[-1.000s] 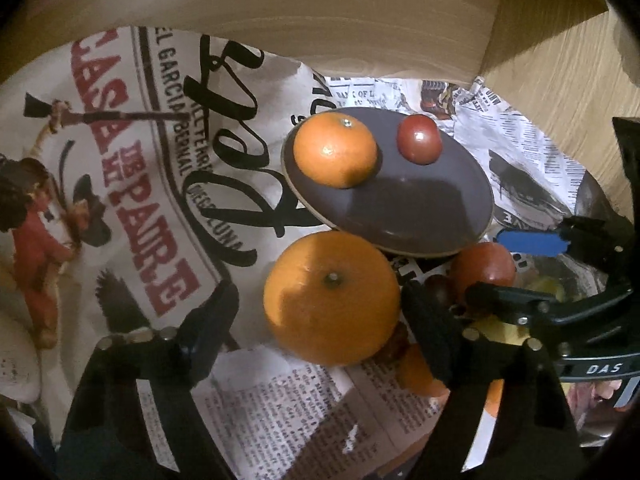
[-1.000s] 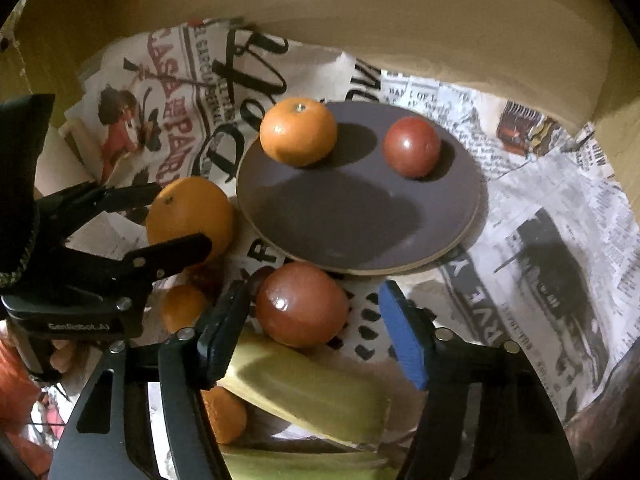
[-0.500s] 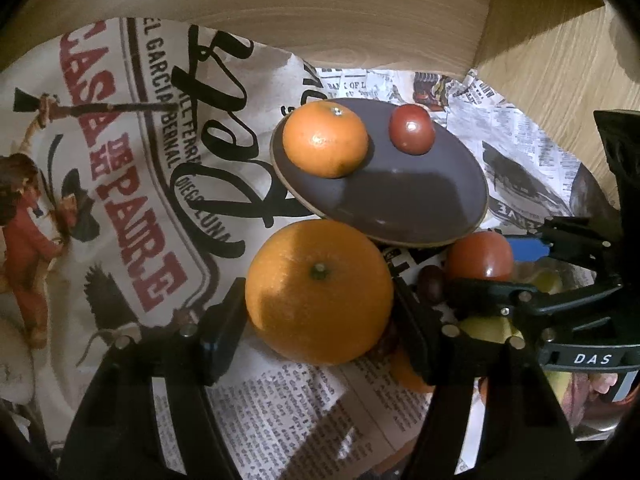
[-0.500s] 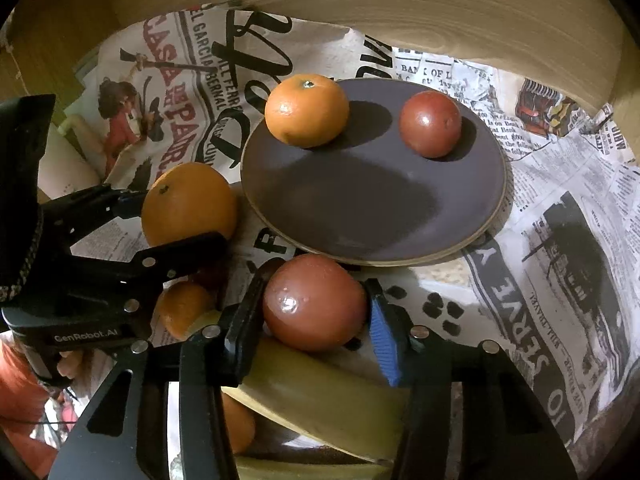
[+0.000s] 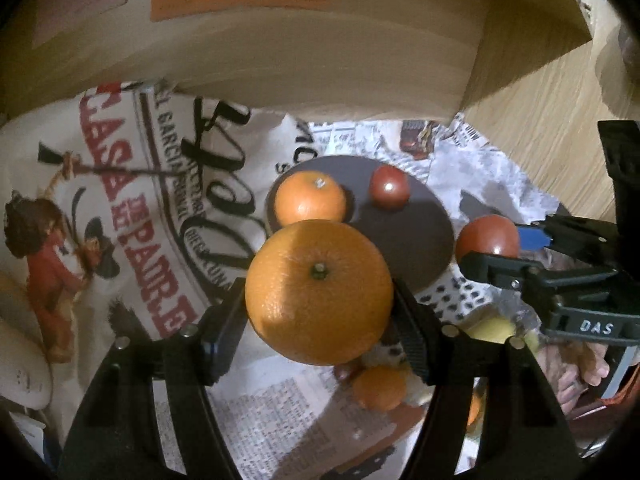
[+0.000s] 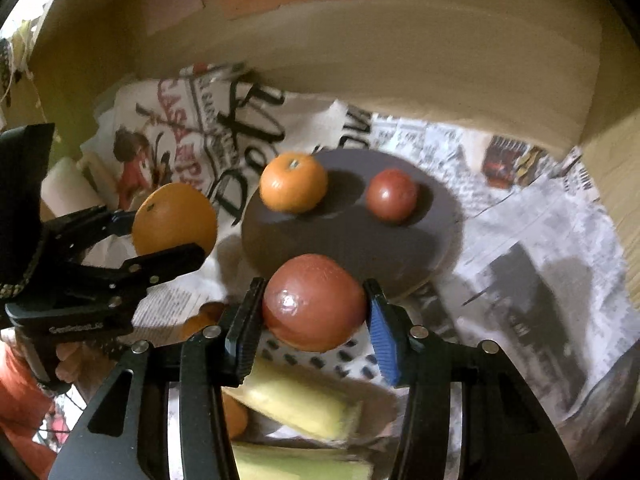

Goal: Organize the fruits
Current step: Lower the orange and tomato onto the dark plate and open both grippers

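Observation:
My left gripper [image 5: 318, 316] is shut on a large orange [image 5: 318, 292] and holds it above the newspaper, just left of the dark plate [image 5: 416, 236]. It also shows in the right wrist view [image 6: 174, 220]. My right gripper [image 6: 314, 320] is shut on a red-brown round fruit [image 6: 314, 302] and holds it above the plate's [image 6: 352, 244] near edge. On the plate lie a small orange [image 6: 293, 182] and a small red fruit [image 6: 392, 195].
Newspaper [image 5: 132, 200] covers the table. A wooden wall [image 5: 320, 52] stands close behind the plate. Below the grippers lie a small orange [image 5: 379, 388], yellow bananas [image 6: 296, 400] and other fruit. A pale object [image 5: 20, 364] sits at the left edge.
Both grippers closed on their fruits and lifted them off the newspaper. Both rose and drew back, so the plate looks smaller.

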A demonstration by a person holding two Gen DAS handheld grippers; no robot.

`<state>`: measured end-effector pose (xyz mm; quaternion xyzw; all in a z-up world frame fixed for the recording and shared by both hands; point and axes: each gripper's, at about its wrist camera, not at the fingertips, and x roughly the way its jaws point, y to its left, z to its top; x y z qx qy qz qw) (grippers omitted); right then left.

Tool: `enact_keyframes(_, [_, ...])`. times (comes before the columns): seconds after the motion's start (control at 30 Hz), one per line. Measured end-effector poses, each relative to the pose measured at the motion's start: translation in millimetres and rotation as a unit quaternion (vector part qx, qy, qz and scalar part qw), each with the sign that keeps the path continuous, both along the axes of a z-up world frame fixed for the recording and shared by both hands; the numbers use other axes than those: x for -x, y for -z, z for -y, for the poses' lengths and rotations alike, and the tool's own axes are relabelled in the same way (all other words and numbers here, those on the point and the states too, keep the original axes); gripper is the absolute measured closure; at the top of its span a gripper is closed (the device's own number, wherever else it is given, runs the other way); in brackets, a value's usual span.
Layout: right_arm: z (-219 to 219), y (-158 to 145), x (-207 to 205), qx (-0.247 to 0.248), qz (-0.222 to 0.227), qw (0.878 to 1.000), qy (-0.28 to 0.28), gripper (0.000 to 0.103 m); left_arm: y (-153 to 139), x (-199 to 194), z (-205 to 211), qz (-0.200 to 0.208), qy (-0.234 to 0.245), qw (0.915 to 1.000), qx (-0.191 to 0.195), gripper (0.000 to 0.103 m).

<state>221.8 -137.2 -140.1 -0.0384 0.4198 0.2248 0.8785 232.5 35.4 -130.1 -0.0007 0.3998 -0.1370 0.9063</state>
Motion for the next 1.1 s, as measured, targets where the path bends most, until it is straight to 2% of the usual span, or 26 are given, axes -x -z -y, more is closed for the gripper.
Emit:
enact_keyframes(0.17, [12,-9,-13,-0.002,0.01,1.0,0.011,0.058,-2,-15,12,-0.003,0.004,1.0,0.0,0.034])
enact_keyframes(0.4, [26,-8,-35,0.0,0.006,1.0,0.02,0.058,12,-41,28,-0.03,0.007,0.9995,-0.005,0.034])
enact_keyframes(0.57, [26,4,-55,0.007,-0.009,1.0,0.018,0.058,23,-55,34,-0.046,0.003,0.9989,-0.007,0.034])
enact_keyframes(0.87, [22,33,-84,0.017,-0.048,0.999,0.016,0.058,26,-61,40,-0.037,0.012,0.999,-0.022,0.034])
enact_keyframes(1.1, [23,40,-91,0.018,-0.058,0.998,0.014,0.057,30,-67,44,-0.036,0.013,0.999,-0.023,0.033])
